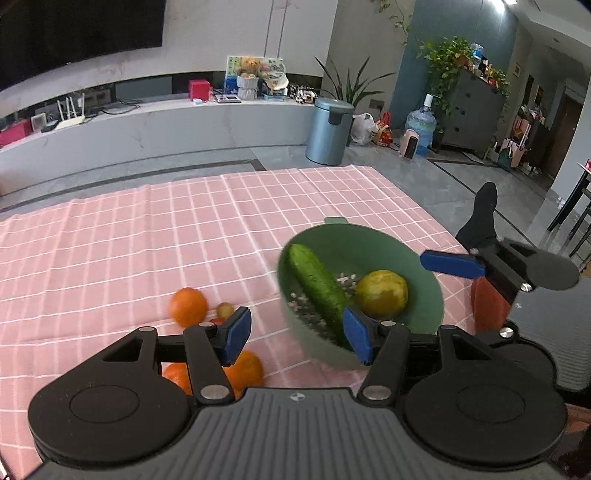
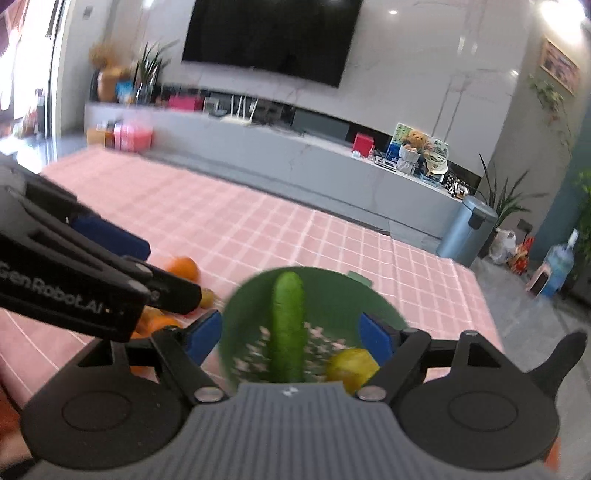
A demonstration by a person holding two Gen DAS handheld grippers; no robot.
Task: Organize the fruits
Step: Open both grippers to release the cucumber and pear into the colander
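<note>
A pink checked tablecloth (image 1: 147,236) covers the table. Behind it, a long grey media console (image 1: 155,129) runs beneath a wall-mounted television (image 2: 273,33). A metal pedal bin (image 1: 328,129) stands on the floor beside a water jug (image 1: 421,129) and potted plant (image 1: 351,85).

A tabletop under a pink white-checked cloth (image 1: 147,240) carries a round green plastic colander bowl (image 1: 432,295), with several orange mandarins (image 1: 187,306) lying close beside it.
</note>
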